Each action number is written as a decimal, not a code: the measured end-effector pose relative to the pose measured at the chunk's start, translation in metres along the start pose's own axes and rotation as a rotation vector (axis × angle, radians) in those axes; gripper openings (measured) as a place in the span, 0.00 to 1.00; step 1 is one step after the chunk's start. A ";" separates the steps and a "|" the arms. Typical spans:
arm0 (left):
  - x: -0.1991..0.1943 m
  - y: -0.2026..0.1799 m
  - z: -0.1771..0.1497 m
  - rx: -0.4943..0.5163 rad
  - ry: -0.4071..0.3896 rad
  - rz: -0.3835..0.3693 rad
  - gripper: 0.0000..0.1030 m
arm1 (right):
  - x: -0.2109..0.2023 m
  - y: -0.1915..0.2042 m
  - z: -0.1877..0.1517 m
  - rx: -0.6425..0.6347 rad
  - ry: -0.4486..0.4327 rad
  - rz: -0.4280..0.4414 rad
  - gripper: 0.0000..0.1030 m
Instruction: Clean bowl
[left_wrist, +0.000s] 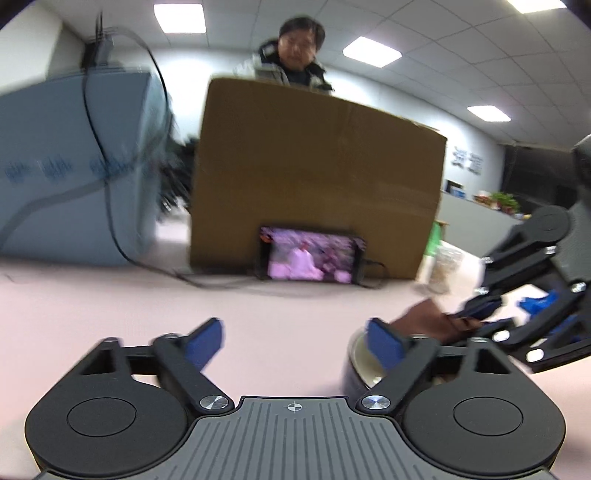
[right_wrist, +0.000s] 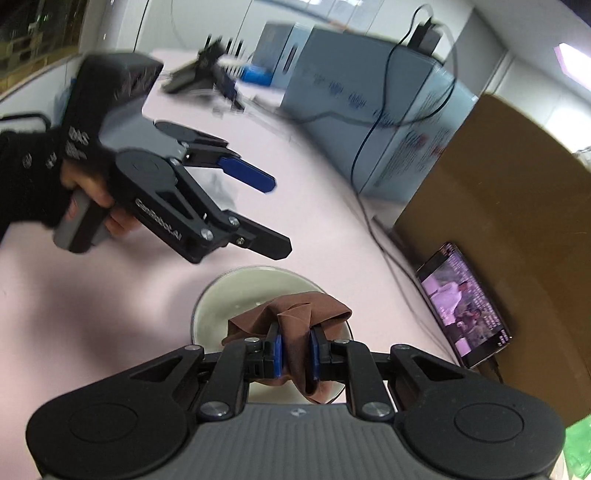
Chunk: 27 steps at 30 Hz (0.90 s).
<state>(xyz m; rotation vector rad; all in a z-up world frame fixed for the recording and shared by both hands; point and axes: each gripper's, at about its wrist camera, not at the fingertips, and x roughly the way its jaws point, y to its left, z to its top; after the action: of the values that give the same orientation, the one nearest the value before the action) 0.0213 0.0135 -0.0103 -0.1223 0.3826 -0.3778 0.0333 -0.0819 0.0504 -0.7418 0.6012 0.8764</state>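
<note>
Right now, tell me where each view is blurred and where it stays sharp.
Left wrist view: cardboard box, phone and blue cabinet are motion-smeared; the left gripper is sharper. Right wrist view: background cabinet streaks, while the brown cloth, bowl and right gripper stay crisp.

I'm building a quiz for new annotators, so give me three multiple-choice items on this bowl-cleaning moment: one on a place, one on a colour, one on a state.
1. Where is the phone?
A. inside the bowl
B. propped against the cardboard box
C. on top of the blue-grey box

2. What colour is the cloth?
A. brown
B. white
C. green

3. How is the left gripper?
A. shut on the cloth
B. shut on the bowl's rim
C. open, holding nothing

Answers:
1 B, the lit screen leans on the cardboard box.
2 A, the cloth bunched in the right gripper over the bowl is brown.
3 C, its fingers stand spread above the pink table, nothing between them.
</note>
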 end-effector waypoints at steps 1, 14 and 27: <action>0.003 0.002 0.000 -0.020 0.022 -0.022 0.61 | 0.005 -0.002 0.002 -0.005 0.018 0.018 0.17; 0.019 0.014 -0.007 -0.133 0.126 -0.133 0.48 | 0.052 -0.002 0.024 -0.083 0.163 0.160 0.17; 0.018 0.014 -0.006 -0.139 0.131 -0.134 0.49 | 0.054 0.000 0.022 -0.112 0.297 0.163 0.17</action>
<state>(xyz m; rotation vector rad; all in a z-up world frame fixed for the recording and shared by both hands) 0.0391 0.0191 -0.0242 -0.2603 0.5321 -0.4931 0.0647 -0.0397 0.0242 -0.9432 0.8905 0.9631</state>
